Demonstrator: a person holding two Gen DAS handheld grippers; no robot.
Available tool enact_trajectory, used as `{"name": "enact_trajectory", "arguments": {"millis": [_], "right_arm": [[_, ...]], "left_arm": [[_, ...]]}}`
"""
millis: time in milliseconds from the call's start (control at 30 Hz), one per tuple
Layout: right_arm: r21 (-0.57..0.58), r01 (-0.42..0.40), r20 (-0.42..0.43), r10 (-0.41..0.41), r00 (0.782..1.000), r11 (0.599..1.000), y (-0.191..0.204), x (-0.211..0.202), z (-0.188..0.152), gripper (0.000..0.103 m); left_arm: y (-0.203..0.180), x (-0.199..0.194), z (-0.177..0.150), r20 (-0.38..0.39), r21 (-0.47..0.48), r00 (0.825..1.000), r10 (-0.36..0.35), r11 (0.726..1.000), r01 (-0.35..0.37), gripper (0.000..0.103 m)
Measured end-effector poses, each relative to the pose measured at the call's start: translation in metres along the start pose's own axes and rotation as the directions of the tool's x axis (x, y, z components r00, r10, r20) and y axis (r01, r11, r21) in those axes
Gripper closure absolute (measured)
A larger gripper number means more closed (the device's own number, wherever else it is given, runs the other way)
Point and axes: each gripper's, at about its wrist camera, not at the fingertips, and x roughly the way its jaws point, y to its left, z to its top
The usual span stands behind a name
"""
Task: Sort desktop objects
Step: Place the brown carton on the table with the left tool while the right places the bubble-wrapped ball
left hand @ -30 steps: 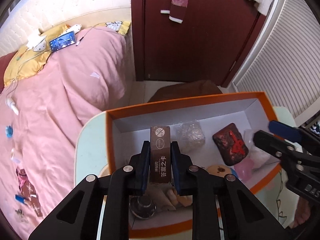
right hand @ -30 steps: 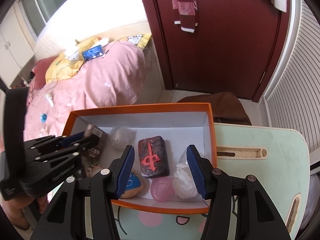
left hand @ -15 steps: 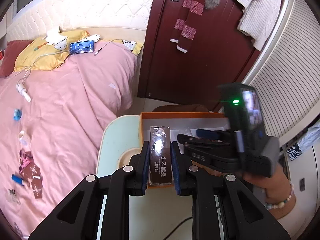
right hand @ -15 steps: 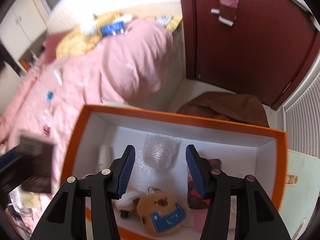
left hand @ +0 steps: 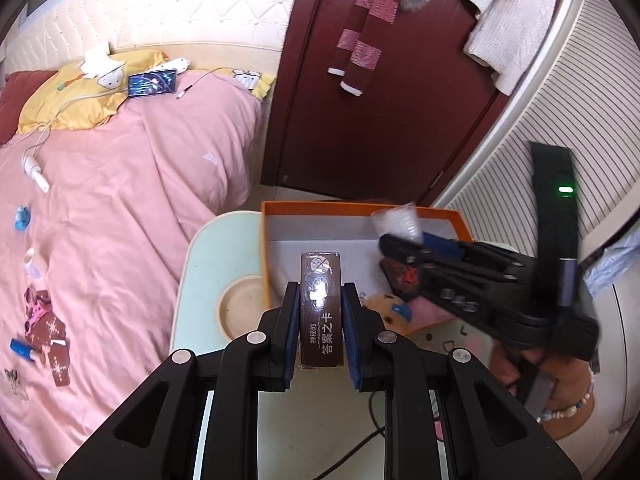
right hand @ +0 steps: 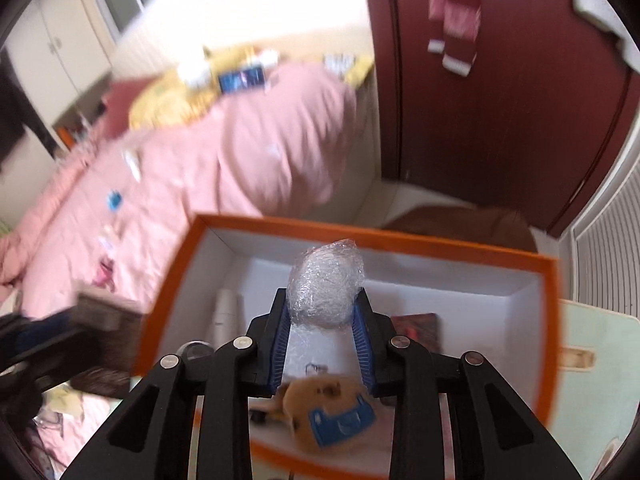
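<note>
My left gripper (left hand: 320, 296) is shut on a slim brown box with white lettering (left hand: 321, 312), held above the near left corner of the orange box (left hand: 320, 207). In the right wrist view my right gripper (right hand: 323, 312) is shut on a crumpled ball of clear plastic wrap (right hand: 326, 282), lifted over the white inside of the orange box (right hand: 372, 236). Below it lie a tan plush keychain with a blue patch (right hand: 328, 408), a dark red block (right hand: 418, 330) and a white tube (right hand: 226, 316). The right gripper (left hand: 404, 242) also shows in the left wrist view, carrying the wrap ball (left hand: 396, 222).
The orange box sits on a pale green child's table (left hand: 208, 256) with a round recess (left hand: 240, 306). A pink bed (left hand: 120, 184) with small items lies to the left. A dark red door (left hand: 360, 120) and a slatted wall (left hand: 504, 184) stand behind. A person's hand (left hand: 560, 376) holds the right gripper.
My right gripper has shut on the plastic wrap ball and lifted it out of the box. My left gripper has drawn back and up a little with the brown box.
</note>
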Motion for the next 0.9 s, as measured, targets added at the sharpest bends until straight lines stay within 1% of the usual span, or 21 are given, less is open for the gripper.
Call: {"name": "enact_trajectory", "arguments": {"millis": [67,167,233,333,433,533,567,700,767,833,867,900], "right_arm": [[0.009,-0.010,0.057,0.010,0.998,1.000,-0.002,-0.027,-0.010,0.074],[0.007,0.002,0.121,-0.003,0.993,1.000,-0.004,-0.061,-0.036,0.074],[0.003,0.013,0.143,-0.013,0.990,1.000,-0.004,-0.079,-0.055,0.074],[0.003,0.037,0.159,-0.037,0.987,0.999,-0.005,-0.095,-0.089,0.074],[0.027,0.073,0.111,-0.076,0.991,0.997,-0.007,-0.082,-0.115,0.074],[0.073,0.101,0.044,-0.105,0.994,0.992,-0.017,-0.063,-0.141,0.074],[0.087,0.106,0.037,-0.109,0.993,0.991,-0.020,-0.059,-0.147,0.074],[0.119,0.117,0.049,-0.123,0.991,0.986,-0.029,-0.046,-0.161,0.073],[0.137,0.113,0.048,-0.121,0.992,0.984,-0.034,-0.040,-0.161,0.073],[0.127,0.146,0.092,-0.158,0.983,0.981,-0.036,-0.037,-0.164,0.072],[0.120,0.166,0.118,-0.180,0.977,0.979,-0.037,-0.037,-0.165,0.070],[0.116,0.177,0.126,-0.191,0.973,0.977,-0.037,-0.036,-0.166,0.065]], "left_arm": [[-0.009,-0.001,-0.010,-0.023,0.016,0.999,-0.028,0.999,0.028,0.082],[-0.022,-0.002,-0.025,-0.058,0.038,0.996,-0.068,0.997,0.070,0.082],[-0.030,-0.002,-0.035,-0.082,0.052,0.992,-0.093,0.994,0.097,0.082],[-0.045,0.009,-0.054,-0.131,0.063,0.986,-0.106,0.991,0.115,0.082],[-0.053,0.027,-0.069,-0.159,0.065,0.982,-0.100,0.992,0.112,0.082],[-0.057,0.045,-0.079,-0.147,0.072,0.986,-0.084,0.993,0.095,0.082],[-0.058,0.050,-0.081,-0.141,0.075,0.987,-0.077,0.993,0.089,0.082],[-0.049,0.062,-0.086,-0.115,0.086,0.991,-0.075,0.993,0.085,0.082],[-0.049,0.066,-0.088,-0.083,0.096,0.995,-0.063,0.993,0.071,0.082],[-0.049,0.070,-0.091,-0.058,0.109,0.997,-0.048,0.993,0.054,0.081],[-0.049,0.072,-0.093,-0.045,0.113,0.998,-0.042,0.992,0.047,0.081],[-0.048,0.075,-0.095,-0.034,0.113,0.999,-0.039,0.993,0.042,0.081]]}}
